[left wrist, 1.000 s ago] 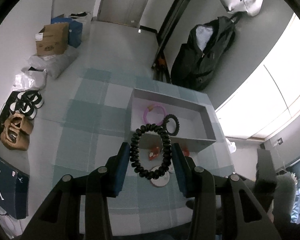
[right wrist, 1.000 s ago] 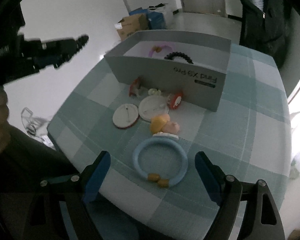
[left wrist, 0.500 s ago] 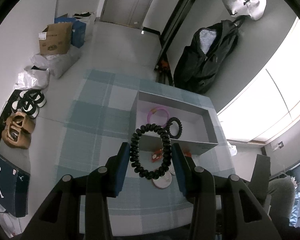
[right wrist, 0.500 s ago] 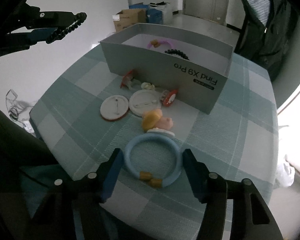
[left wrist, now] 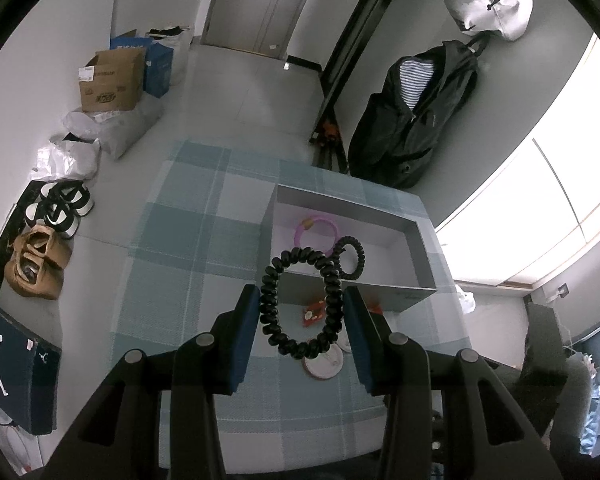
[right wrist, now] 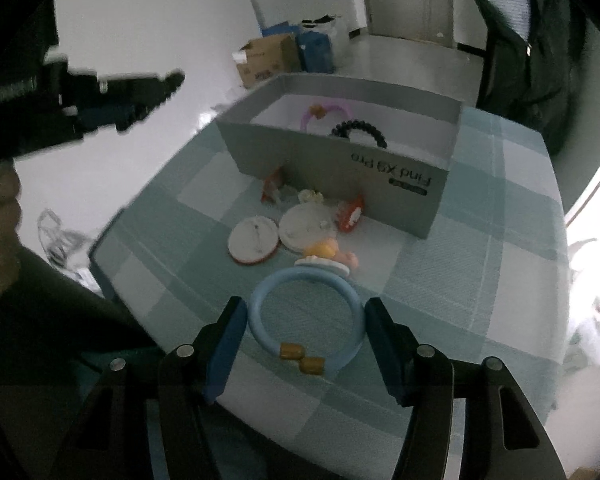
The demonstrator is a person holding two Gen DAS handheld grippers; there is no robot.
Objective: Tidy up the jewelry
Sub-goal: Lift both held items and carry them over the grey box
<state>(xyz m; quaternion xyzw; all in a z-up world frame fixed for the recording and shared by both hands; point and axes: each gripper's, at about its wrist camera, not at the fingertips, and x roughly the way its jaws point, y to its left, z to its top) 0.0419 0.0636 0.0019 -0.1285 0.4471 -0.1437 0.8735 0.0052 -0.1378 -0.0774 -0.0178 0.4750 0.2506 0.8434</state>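
Note:
My left gripper [left wrist: 301, 296] is shut on a black spiral bracelet [left wrist: 269, 304] and holds it high above the checked table. Beyond it stands the grey box [left wrist: 352, 212], with a pink bracelet [left wrist: 328, 226] and a smaller black one [left wrist: 358, 258] inside. My right gripper [right wrist: 305, 312] is shut on a light blue ring bracelet [right wrist: 255, 320] with gold beads, near the table's front edge. I cannot tell whether the ring still touches the cloth. The box [right wrist: 340, 160] lies ahead of it.
Between the blue ring and the box lie two white discs [right wrist: 254, 240], a yellow and pink figurine [right wrist: 328, 254] and small red pieces [right wrist: 350, 214]. The left gripper [right wrist: 168, 80] shows blurred at upper left. Shoes and cartons sit on the floor [left wrist: 112, 80].
The right jaws went from wide apart around the blue ring to pressing on both its sides. The left gripper keeps the spiral bracelet and barely shifts.

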